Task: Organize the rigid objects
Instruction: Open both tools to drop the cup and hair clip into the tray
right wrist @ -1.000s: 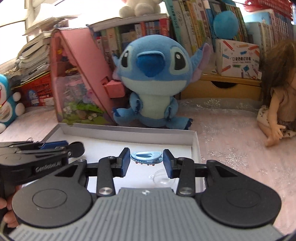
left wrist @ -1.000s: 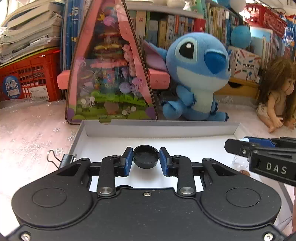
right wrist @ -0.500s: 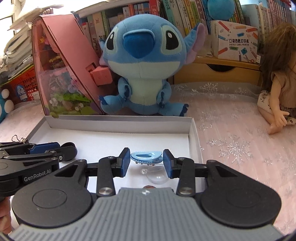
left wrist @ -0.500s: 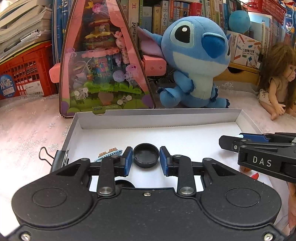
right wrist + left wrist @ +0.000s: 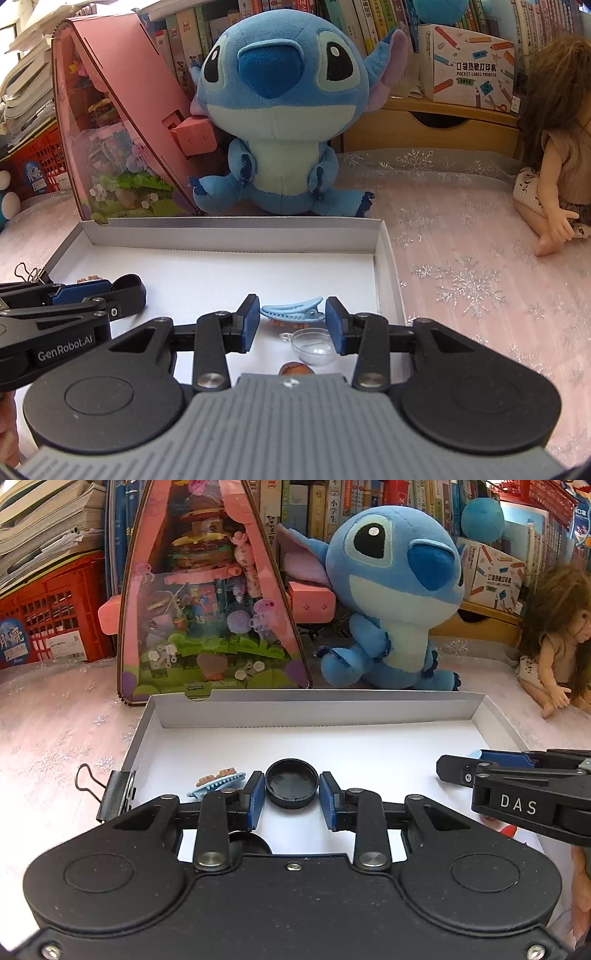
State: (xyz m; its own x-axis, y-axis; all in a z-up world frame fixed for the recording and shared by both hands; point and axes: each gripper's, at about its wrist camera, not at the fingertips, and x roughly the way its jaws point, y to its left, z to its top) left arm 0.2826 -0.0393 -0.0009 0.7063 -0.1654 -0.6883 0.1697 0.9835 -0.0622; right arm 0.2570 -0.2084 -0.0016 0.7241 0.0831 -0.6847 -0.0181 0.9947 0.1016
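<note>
Left gripper (image 5: 291, 797), left wrist view: the two blue-padded fingers (image 5: 257, 797) close on a round black cap (image 5: 291, 783), each pad touching the cap's side, the cap held above the floor of a shallow white box (image 5: 317, 716). Just left of the fingers a light-blue hair clip (image 5: 216, 783) lies in the box, and a black binder clip (image 5: 116, 794) is fastened on the box's left wall. The right gripper (image 5: 448, 770) enters from the right edge above the box floor. Behind the box stand a pink triangular toy case (image 5: 210, 602), a blue plush toy (image 5: 395, 590) and, far right, a doll (image 5: 554, 642) on the desk (image 5: 55, 731). Right gripper (image 5: 290, 323), right wrist view: the blue-padded fingers (image 5: 334, 319) flank a second light-blue hair clip (image 5: 293, 310); whether the pads touch it cannot be told. A clear plastic half-dome (image 5: 314, 345) lies just beneath the right finger, and a small brown object (image 5: 295, 368) lies near the gripper body. The left gripper (image 5: 129, 291) appears at the left, over the same white box (image 5: 229, 223), with the plush toy (image 5: 280, 110) behind.
</note>
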